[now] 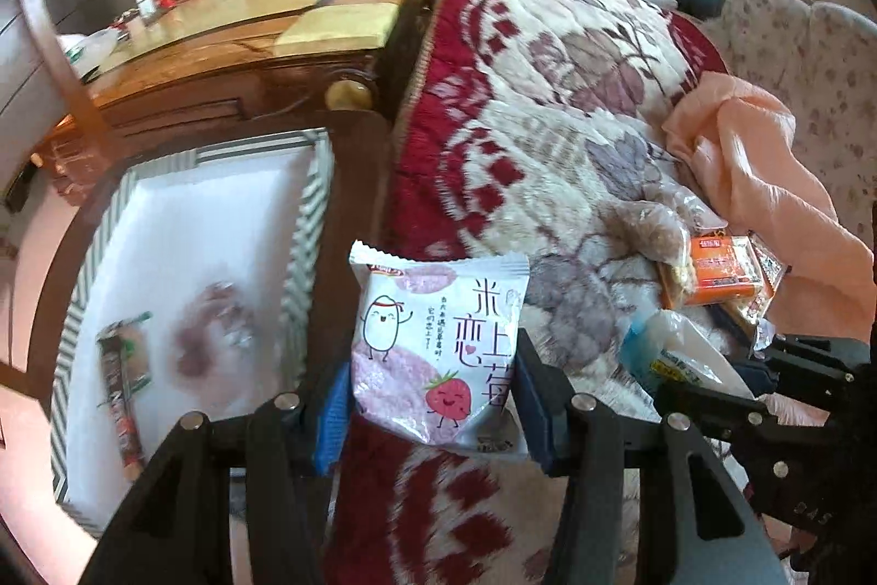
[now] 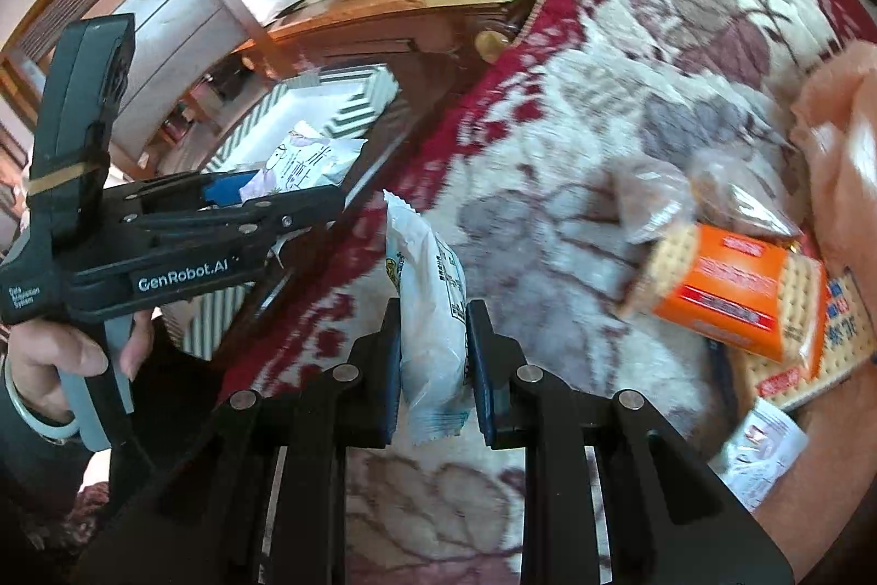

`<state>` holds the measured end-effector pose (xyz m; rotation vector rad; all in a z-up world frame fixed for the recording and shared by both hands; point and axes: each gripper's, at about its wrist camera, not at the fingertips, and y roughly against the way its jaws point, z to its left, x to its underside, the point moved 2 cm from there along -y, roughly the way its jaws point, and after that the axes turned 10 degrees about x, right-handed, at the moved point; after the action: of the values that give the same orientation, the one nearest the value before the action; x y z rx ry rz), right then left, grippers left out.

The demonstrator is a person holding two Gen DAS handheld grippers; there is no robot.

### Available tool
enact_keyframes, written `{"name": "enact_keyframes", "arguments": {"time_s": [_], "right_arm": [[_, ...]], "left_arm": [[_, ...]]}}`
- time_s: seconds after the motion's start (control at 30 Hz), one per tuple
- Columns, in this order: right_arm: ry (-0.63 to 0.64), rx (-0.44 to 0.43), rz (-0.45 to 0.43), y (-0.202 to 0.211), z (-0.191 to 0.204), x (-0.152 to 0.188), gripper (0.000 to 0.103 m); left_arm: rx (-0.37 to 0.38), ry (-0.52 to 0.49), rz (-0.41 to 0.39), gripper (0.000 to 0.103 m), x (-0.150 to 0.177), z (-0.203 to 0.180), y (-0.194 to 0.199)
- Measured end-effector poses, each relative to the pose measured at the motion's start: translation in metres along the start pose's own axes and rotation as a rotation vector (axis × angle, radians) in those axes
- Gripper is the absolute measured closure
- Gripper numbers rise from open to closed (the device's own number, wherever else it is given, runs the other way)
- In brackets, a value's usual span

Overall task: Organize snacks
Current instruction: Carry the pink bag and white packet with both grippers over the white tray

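Observation:
My left gripper is shut on a white strawberry rice-snack packet, held above the blanket edge beside a striped white box. The box holds a brown stick snack and a clear bag of reddish pieces. My right gripper is shut on a white and blue snack packet, held above the blanket. In the right wrist view the left gripper holds its packet over the striped box. The right gripper also shows in the left wrist view.
A red and cream floral blanket covers the bed. On it lie an orange cracker pack, clear bags of snacks, more cracker packs and a peach cloth. A wooden cabinet stands behind the box.

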<state>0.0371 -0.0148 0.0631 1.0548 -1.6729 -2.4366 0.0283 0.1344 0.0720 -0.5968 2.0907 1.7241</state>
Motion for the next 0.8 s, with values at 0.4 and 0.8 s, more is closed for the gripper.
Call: {"name": "enact_keyframes", "arguments": {"time_s": [0.4,0.8], "right_arm": [[0.103,-0.027,0.014,-0.004,0.054,-0.013,0.082],[0.204,-0.049,0.018,-0.007,0.105,-0.028,0.082]], "left_arm": [[-0.063,0.072,-0.05,0.048,0.019,0.05,0.037],[-0.103,0.132,-0.085,0.048,0.031,0.082,0.059]]}}
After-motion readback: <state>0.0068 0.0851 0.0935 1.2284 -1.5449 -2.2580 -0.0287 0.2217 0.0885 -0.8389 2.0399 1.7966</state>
